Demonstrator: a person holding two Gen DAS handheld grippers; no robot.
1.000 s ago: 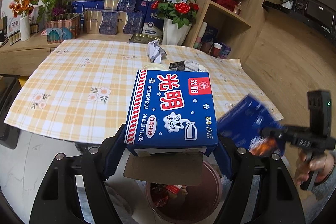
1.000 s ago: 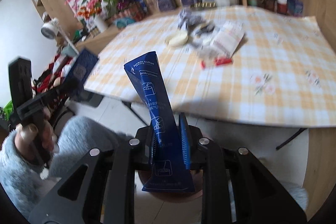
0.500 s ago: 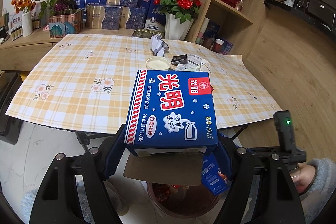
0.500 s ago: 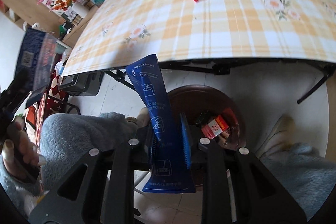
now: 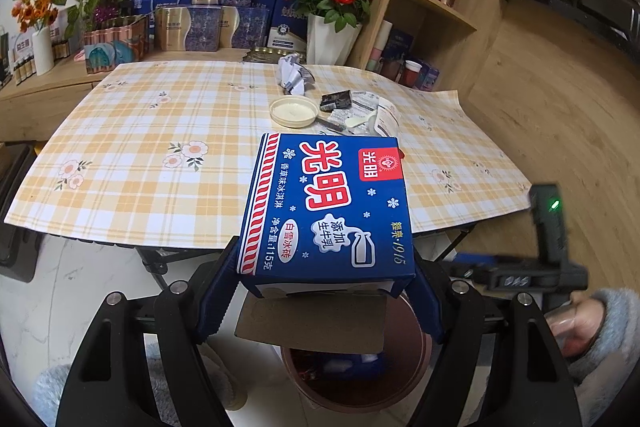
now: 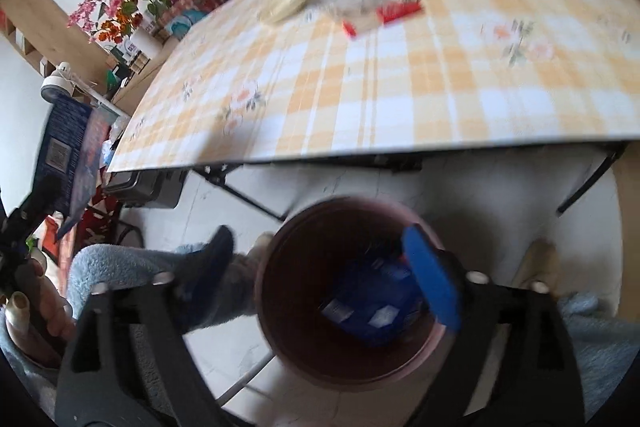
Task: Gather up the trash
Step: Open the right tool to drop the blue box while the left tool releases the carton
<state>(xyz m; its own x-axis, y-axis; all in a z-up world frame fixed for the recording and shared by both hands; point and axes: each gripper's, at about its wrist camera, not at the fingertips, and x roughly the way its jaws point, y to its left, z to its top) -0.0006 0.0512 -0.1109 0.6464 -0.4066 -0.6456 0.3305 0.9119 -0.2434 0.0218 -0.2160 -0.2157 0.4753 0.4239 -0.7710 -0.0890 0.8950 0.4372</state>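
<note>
Right tool (image 6: 320, 279) is opening, nothing between its jaws now: the blue foil sachet (image 6: 372, 303) it held a second ago lies in the round brown bin (image 6: 280, 343). Left tool (image 5: 324, 291) grips the blue ice-cream carton (image 5: 326, 211) above the bin, probably next; more litter waits on the tabletop (image 5: 160, 147).

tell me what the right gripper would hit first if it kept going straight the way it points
Most likely the blue packet lying inside the brown bin. The right gripper points down into the bin's mouth, its jaws opening with nothing between them. Depth is blurred, so the near rim could catch a finger first.
</note>
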